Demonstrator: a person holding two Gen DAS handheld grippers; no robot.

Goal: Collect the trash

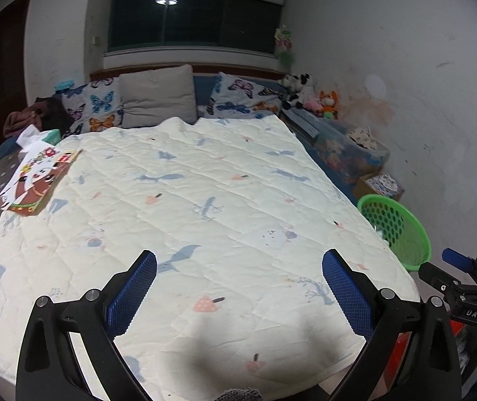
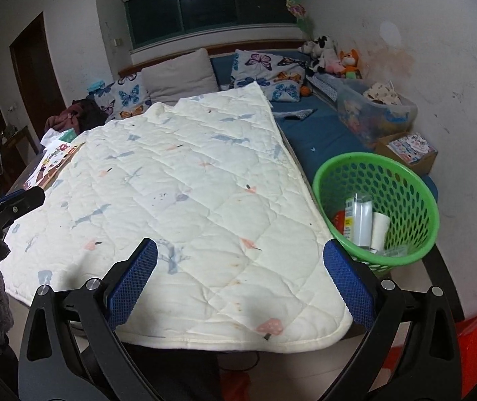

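Both tongs, left (image 1: 238,280) and right (image 2: 240,275), are held apart and empty, while the green basket (image 2: 402,180) at two o'clock is partly hidden by its rim.

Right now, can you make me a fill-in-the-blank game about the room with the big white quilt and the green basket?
1. The round plastic basket holding the trash is coloured ____.
2. The pillows by the headboard are printed with ____.
3. Both grippers, left and right, have their jaws ____.
4. The flat cartoon picture book lies on the quilt's ____ edge.

Missing words: green; butterflies; open; left
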